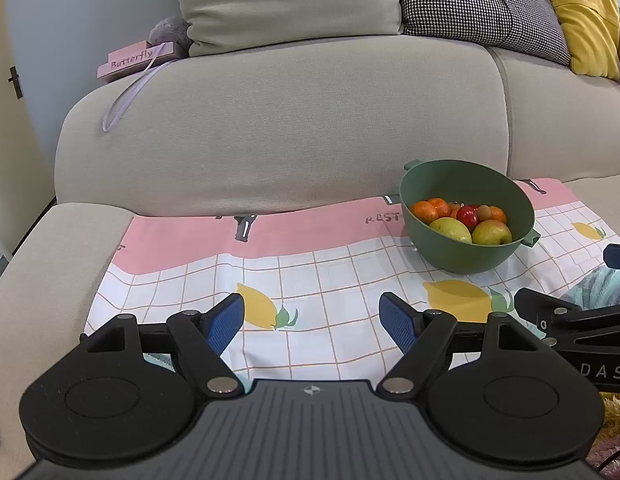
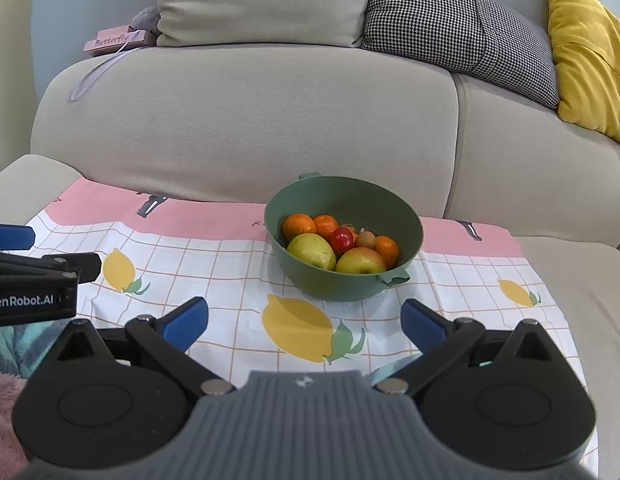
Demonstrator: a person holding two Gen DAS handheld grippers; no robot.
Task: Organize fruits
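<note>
Fruits heaped in green bowl, ahead of right gripper, just past its spread, empty fingers. Ahead and right of left gripper, fingers likewise wide apart, holding nothing. Beneath both, lemon-print cloth over sofa seat. Beyond bowl, sofa backrest, cushions on top.

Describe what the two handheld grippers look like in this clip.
Both match: the left gripper and right gripper each have a ribbed grey body, black round housings with black linkage arms and silver pivot pins, and blue textured pads on the jaws. White lettering on their sides reads "GenRobot.AI" and a cropped "DAS". No cables, hands or sleeves show.
</note>
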